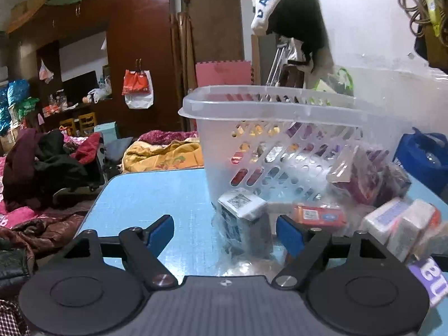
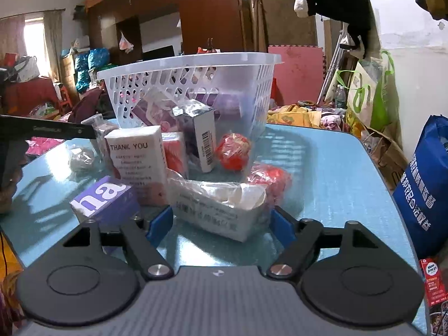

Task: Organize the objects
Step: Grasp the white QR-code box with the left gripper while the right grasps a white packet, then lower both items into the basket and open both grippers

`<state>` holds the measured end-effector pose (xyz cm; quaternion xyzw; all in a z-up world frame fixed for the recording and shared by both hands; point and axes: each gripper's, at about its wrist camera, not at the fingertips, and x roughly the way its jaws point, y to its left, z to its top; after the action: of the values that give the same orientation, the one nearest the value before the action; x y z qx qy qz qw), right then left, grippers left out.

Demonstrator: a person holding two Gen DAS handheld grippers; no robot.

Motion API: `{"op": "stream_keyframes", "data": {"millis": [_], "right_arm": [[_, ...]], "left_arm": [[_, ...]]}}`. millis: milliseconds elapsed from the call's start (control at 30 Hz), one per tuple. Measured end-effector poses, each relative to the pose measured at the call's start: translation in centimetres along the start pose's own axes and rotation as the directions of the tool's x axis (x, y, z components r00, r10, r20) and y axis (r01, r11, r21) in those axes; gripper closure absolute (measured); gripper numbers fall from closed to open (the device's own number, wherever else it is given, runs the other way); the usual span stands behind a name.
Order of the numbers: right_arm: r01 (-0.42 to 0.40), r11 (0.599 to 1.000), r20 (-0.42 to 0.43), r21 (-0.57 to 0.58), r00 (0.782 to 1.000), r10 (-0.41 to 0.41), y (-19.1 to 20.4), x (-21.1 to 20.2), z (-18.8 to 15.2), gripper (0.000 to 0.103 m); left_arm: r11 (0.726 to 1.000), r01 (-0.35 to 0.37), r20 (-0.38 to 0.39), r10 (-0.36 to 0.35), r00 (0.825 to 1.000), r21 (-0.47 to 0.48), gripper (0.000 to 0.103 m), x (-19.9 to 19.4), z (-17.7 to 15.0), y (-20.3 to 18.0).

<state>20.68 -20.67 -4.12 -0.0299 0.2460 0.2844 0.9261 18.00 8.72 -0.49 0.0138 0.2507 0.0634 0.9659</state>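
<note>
A clear plastic basket (image 1: 212, 103) stands on a blue table (image 1: 145, 196) with several packets inside; it also shows in the right wrist view (image 2: 156, 67). My left gripper (image 1: 225, 232) is open, with a dark wrapped box (image 1: 242, 218) between its fingers, untouched. An orange packet (image 1: 319, 215) lies beyond it. My right gripper (image 2: 222, 222) is open around the near end of a white wrapped packet (image 2: 218, 210). Near it are a purple box (image 2: 103, 196), a white "THANK YOU" box (image 2: 137, 162) and a red ball-like packet (image 2: 233, 151).
White and pink packets (image 1: 400, 224) lie at the right of the table. A blue bag (image 2: 422, 184) hangs off the table's right edge (image 2: 392, 196). Beds with piled clothes (image 1: 47, 168) lie beyond the far edge. The other gripper's black body (image 2: 42, 131) juts in at the left.
</note>
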Motion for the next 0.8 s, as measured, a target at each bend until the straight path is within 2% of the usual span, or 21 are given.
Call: {"op": "stream_keyframes", "data": {"millis": [100,167,200,267,333,367,500,633,800], "right_arm": [[0.005,1.000,0.017,0.003,1.000,-0.005,0.0,-0.3,0.2,0.024],[0.000,1.000,0.017,-0.004,1.000,0.000,0.2,-0.3,0.4,0.024],[-0.002,1.000,0.013,-0.019,1.000,0.002,0.5,-0.2,0.4,0.024],[-0.008,0.999,0.015,-0.049,1.000,0.009,1.0,-0.3,0.3,0.024],[-0.007,0.997,0.015,-0.079,1.000,0.008,1.4,-0.3,0.1,0.030],[0.000,0.996,0.018,-0.084,1.000,0.002,1.4,-0.4,0.0,0.036],[0.016,0.993,0.038,-0.115,0.999,-0.012,1.6,-0.9,-0.4,0.046],[-0.008,0.994,0.078,-0.107,0.997,0.017,1.4,-2.3,-0.9,0.049],[0.000,0.996,0.137,-0.088,0.991,0.012,0.6,-4.3,-0.7,0.050]], "left_arm": [[1.000,0.017,-0.029,-0.018,0.999,-0.022,0.019,1.1,0.1,0.3],[0.999,0.033,-0.044,-0.034,0.998,-0.033,0.032,1.7,0.1,0.3],[0.998,0.043,-0.052,-0.045,0.998,-0.038,0.053,1.9,0.1,0.4],[0.998,0.049,-0.042,-0.051,0.998,-0.042,0.053,1.8,-0.1,0.4],[0.999,0.026,-0.018,-0.027,0.999,-0.032,0.053,1.4,-0.2,0.3],[0.999,0.028,-0.010,-0.028,1.000,-0.028,0.053,1.2,-0.3,0.3],[0.998,0.053,0.023,-0.052,0.998,-0.035,0.053,0.5,-0.5,0.5],[0.996,0.072,0.041,-0.070,0.997,-0.058,0.053,0.0,-0.5,1.1],[0.993,0.086,0.060,-0.082,0.995,-0.078,0.053,-0.4,-0.5,1.5]]}}
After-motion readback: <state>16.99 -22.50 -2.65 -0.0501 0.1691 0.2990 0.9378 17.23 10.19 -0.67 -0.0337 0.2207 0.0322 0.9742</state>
